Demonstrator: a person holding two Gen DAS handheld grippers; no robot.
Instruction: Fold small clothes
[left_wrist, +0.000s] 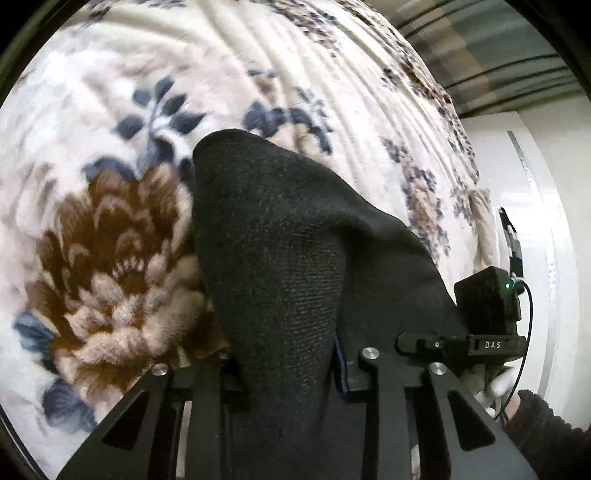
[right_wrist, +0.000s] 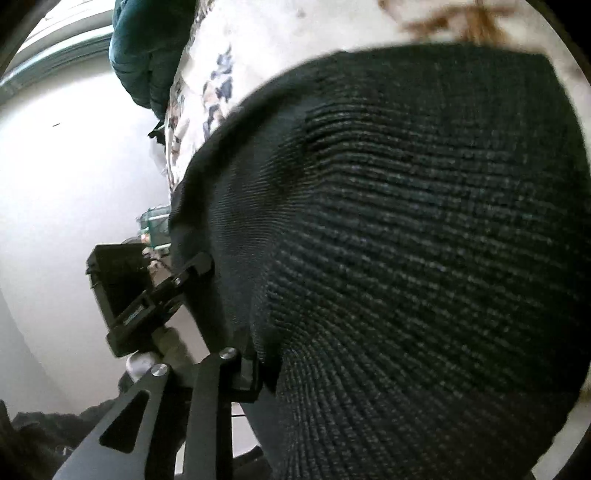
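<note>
- The black knit cloth (left_wrist: 295, 258) hangs from the left gripper (left_wrist: 291, 369), whose fingers are clamped on its lower part; the cloth rises in a peaked fold between them
- Behind it lies a fleecy blanket (left_wrist: 110, 240), cream with a big brown flower and dark blue leaves; the cloth's far edge looks to rest on or just above it, I cannot tell which
- In the left wrist view the right gripper (left_wrist: 461, 343) shows at the cloth's right edge, touching the fabric there
- In the right wrist view the cloth (right_wrist: 406, 240) fills most of the frame and drapes over the right gripper's fingers, so I cannot tell whether those fingers are clenched or released
- The left gripper (right_wrist: 192, 273) shows at the cloth's left edge in that view
- The blanket (right_wrist: 258, 55) lies beyond the cloth, with a dark teal garment (right_wrist: 147, 48) near its edge
</note>
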